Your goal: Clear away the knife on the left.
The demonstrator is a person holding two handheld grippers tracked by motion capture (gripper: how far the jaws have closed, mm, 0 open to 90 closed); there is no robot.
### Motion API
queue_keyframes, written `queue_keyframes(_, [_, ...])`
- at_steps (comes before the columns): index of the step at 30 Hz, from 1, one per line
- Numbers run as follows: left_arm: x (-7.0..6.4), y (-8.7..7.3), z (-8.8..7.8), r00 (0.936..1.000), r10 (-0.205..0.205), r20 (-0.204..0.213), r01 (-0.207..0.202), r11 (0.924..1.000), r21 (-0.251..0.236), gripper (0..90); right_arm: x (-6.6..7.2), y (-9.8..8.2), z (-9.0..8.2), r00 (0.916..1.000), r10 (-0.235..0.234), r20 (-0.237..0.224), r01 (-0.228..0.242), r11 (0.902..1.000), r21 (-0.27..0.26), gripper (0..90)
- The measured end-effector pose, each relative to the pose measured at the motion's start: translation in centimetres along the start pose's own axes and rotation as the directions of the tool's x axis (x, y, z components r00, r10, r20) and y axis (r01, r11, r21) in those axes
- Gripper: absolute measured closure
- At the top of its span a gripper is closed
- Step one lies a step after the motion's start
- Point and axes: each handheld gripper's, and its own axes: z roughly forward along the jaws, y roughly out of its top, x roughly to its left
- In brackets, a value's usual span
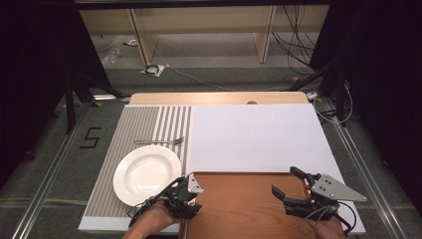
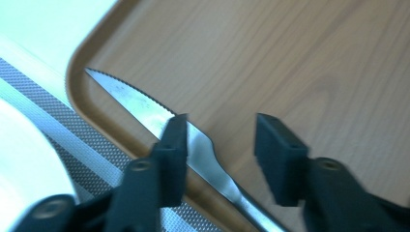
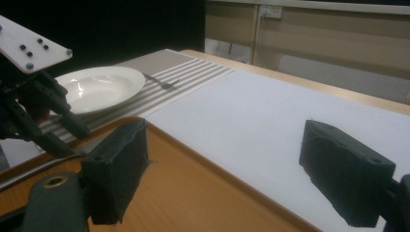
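A steel knife [image 2: 138,101] with a serrated blade lies along the left rim of a wooden tray [image 1: 239,206], tip pointing away. My left gripper [image 2: 220,145] hovers low over it, open, one jaw above the blade and the handle running back between the two. In the high view my left gripper [image 1: 186,196] sits at the tray's near left corner. My right gripper [image 1: 284,181] is open and holds nothing, over the tray's right side. Its own view shows my right gripper [image 3: 222,169] above the tray [image 3: 193,193] edge, with the left gripper [image 3: 43,111] farther off.
A white plate [image 1: 147,174] rests on a grey striped placemat [image 1: 134,124], just left of the tray. A fork [image 1: 159,142] lies on the mat beyond the plate. A white board [image 1: 254,134] covers the table behind the tray.
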Motion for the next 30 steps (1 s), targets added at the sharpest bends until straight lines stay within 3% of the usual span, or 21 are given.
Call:
queue_keyframes(3, [0.6,0.2,-1.0,0.9994,-0.035,-0.001,0.035,0.9988,-0.034,42.5,0.0,0.0,0.0,1.0000,0.000,0.000,0.000,1.0000,0.001,18.5])
queue_keyframes(6, [1.1,0.2,-1.5,0.9985,-0.054,-0.003,0.054,0.9968,-0.059,37.1,0.0,0.0,0.0,1.0000,0.001,0.000,-0.001,1.0000,0.001,18.5])
queue_keyframes(11, [2.4,0.1,-2.8,0.9949,-0.098,-0.026,0.094,0.9875,-0.127,25.1,0.1,0.0,0.0,1.0000,0.001,-0.006,-0.001,1.0000,-0.002,18.5])
queue_keyframes(13, [2.8,0.0,-3.1,0.9935,-0.109,-0.032,0.104,0.9843,-0.143,24.3,0.1,0.0,0.0,1.0000,0.001,-0.005,-0.001,1.0000,-0.002,18.5])
queue_keyframes(21, [4.7,-0.3,-5.0,0.9829,-0.172,-0.065,0.152,0.9573,-0.246,18.4,0.0,0.0,0.0,1.0000,0.005,-0.008,-0.005,1.0000,-0.003,18.4])
queue_keyframes(30, [5.9,-0.4,-6.6,0.9748,-0.199,-0.101,0.162,0.9425,-0.292,17.0,0.0,-0.1,-0.1,1.0000,0.002,-0.009,-0.002,1.0000,-0.009,18.4])
